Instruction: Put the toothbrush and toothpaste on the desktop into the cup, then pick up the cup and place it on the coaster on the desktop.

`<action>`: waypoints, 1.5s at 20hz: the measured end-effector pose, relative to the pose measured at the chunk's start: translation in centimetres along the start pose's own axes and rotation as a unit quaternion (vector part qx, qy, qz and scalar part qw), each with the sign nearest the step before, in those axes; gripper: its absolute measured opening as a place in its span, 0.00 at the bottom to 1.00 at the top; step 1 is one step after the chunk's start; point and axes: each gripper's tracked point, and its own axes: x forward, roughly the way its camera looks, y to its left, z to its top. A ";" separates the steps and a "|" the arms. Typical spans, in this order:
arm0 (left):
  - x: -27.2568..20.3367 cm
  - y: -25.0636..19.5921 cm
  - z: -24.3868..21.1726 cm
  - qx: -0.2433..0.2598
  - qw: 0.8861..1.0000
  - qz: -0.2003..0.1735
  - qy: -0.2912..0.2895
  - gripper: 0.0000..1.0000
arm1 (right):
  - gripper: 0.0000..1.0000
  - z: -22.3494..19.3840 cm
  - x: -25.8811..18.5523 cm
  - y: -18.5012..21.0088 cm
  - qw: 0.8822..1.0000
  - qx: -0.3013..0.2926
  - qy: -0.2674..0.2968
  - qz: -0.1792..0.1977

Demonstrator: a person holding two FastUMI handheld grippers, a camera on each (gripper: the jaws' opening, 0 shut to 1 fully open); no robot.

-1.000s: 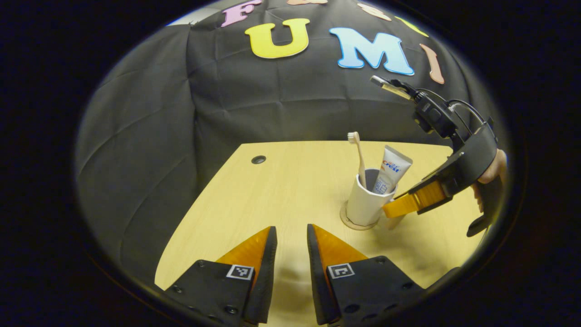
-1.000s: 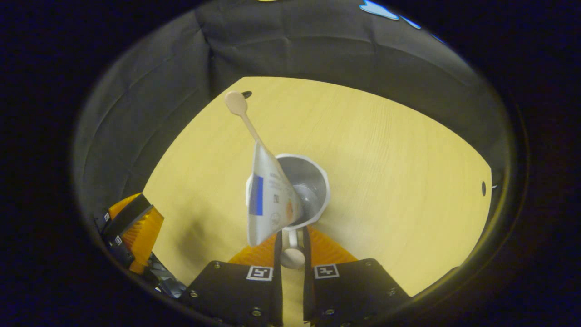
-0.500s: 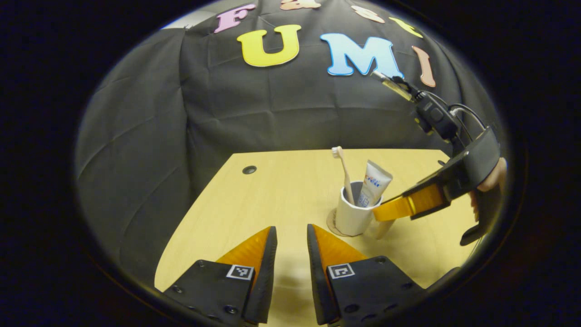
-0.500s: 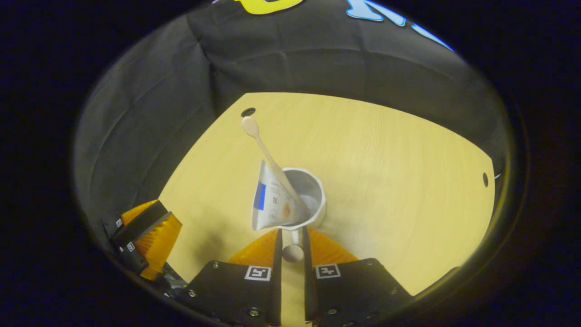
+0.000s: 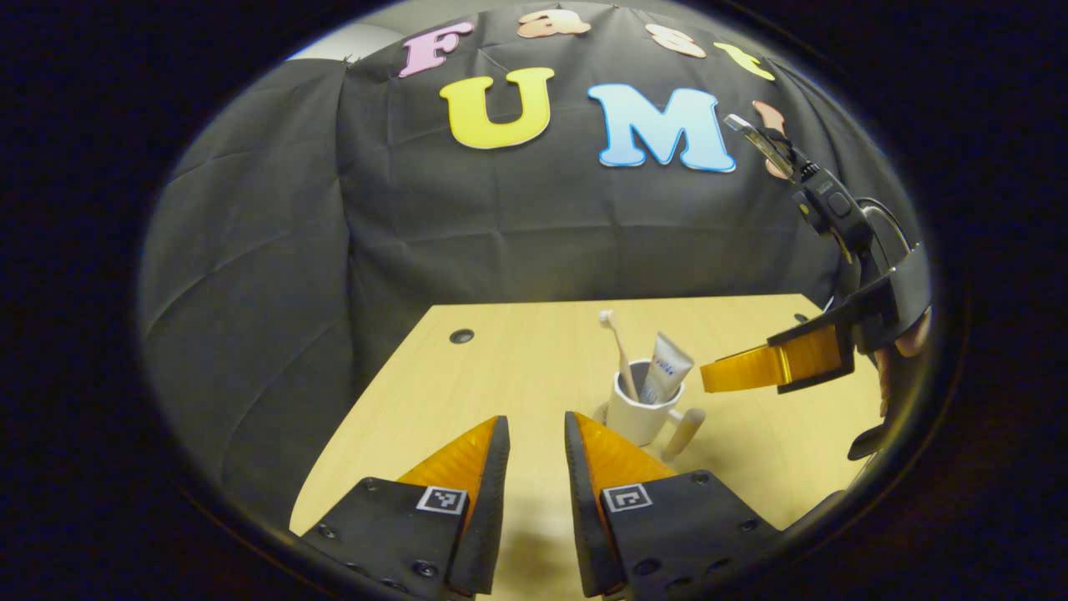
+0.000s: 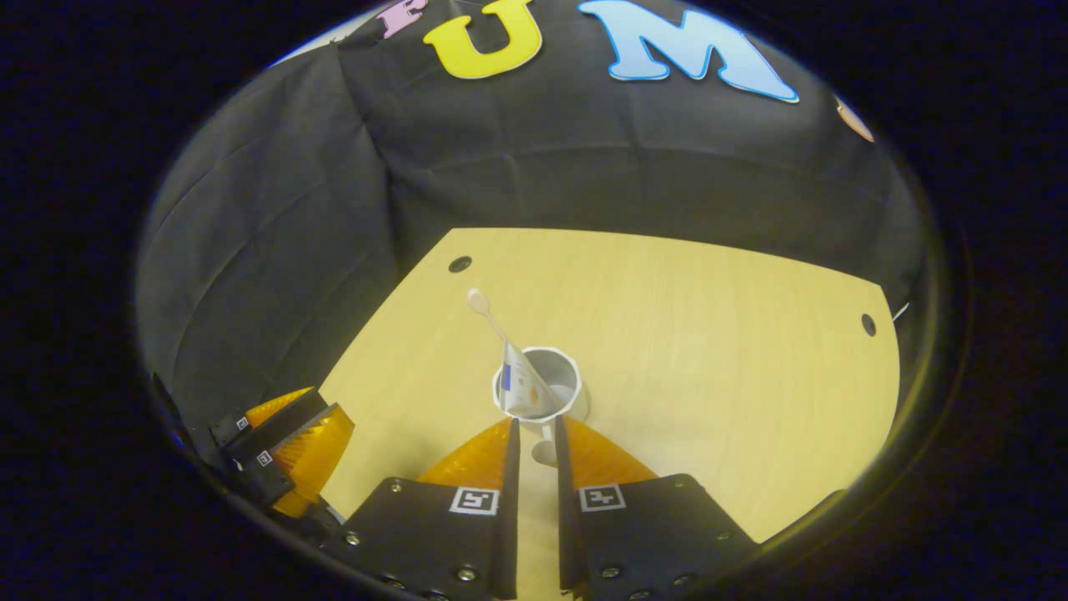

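And the right gripper (image 5: pixel 717 377) lets go of the handle and backs away, jaws slightly parted and empty, leaving the cup (image 5: pixel 636 415) with toothbrush (image 5: pixel 618 352) and toothpaste (image 5: pixel 666 378) on the coaster (image 5: pixel 598 413) on the surface (image 6: pixel 709 334) — task looks done, while the left gripper (image 5: pixel 536 434) idles nearby, jaws barely parted, grasping nothing.

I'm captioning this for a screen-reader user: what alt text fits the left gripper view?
A white cup holding a toothbrush and toothpaste stands on a pale wooden desktop. The right gripper hangs above and beside the cup, not touching it. The left gripper points toward the cup, jaws slightly apart and empty.
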 end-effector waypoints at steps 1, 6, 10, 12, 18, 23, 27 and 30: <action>-0.6 -0.8 1.2 0.000 1.000 -0.007 -0.014 0.46 | 0.21 0.2 -0.4 -0.2 1.000 0.000 -0.019 -0.007; -4.9 -5.0 6.7 -0.001 0.996 -0.041 -0.078 0.48 | 0.22 2.9 -3.9 -1.3 0.989 -0.016 -0.137 -0.061; -8.2 -7.3 9.4 -0.009 0.991 -0.063 -0.117 0.62 | 0.41 4.7 -9.3 -2.4 0.970 -0.012 -0.221 -0.101; -9.5 -8.2 10.2 -0.007 0.989 -0.074 -0.128 0.82 | 0.54 4.3 -11.8 -2.1 0.964 -0.007 -0.245 -0.105; -11.4 -8.3 11.1 0.005 0.987 -0.058 -0.152 0.86 | 0.94 3.4 -14.0 -1.8 0.954 -0.008 -0.275 -0.121; -12.2 -5.6 11.3 -0.008 0.987 -0.018 -0.156 0.94 | 0.94 2.7 -14.2 -0.6 0.951 -0.012 -0.283 -0.123; -13.1 -3.9 11.8 -0.013 0.986 0.007 -0.164 0.94 | 0.94 2.3 -14.2 0.6 0.951 -0.027 -0.284 -0.119; -14.0 -3.6 12.3 -0.005 0.985 0.017 -0.174 0.94 | 0.94 2.2 -14.3 1.4 0.953 -0.028 -0.283 -0.108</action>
